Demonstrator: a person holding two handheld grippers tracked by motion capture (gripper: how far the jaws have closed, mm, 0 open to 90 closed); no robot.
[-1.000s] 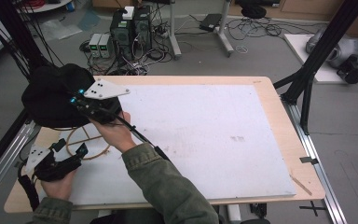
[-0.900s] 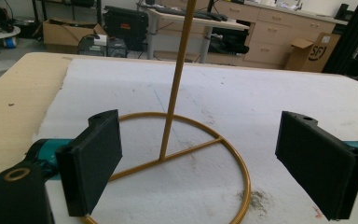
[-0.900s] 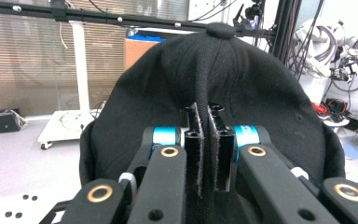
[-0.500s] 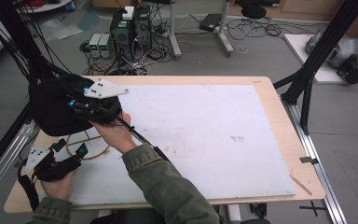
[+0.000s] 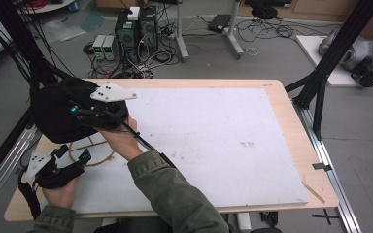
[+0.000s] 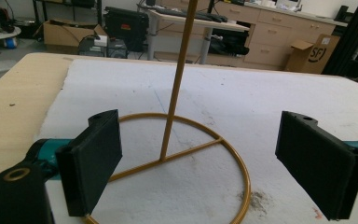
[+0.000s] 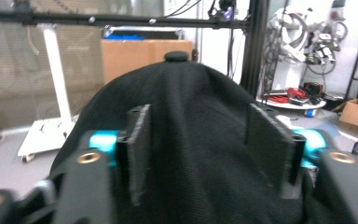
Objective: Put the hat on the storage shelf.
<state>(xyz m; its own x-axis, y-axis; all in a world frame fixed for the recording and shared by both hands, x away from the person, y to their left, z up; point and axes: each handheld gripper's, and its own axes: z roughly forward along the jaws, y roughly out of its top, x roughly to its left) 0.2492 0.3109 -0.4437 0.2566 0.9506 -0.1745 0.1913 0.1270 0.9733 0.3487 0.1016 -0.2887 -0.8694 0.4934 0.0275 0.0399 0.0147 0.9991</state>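
Observation:
A black cap sits on top of a gold wire stand, whose ring base rests on the white board at the left. My right gripper is up against the cap's side. In the right gripper view its jaws stand apart with the cap's cloth bulging right in front of them. My left gripper lies low at the front left, open. In the left gripper view the stand's rod and ring stand between and beyond its open jaws.
The white board covers most of the wooden table. A black frame post stands off the right edge. Computers and cables lie on the floor beyond the far edge.
My right gripper has shifted only slightly at the cap. The left gripper has stayed in place.

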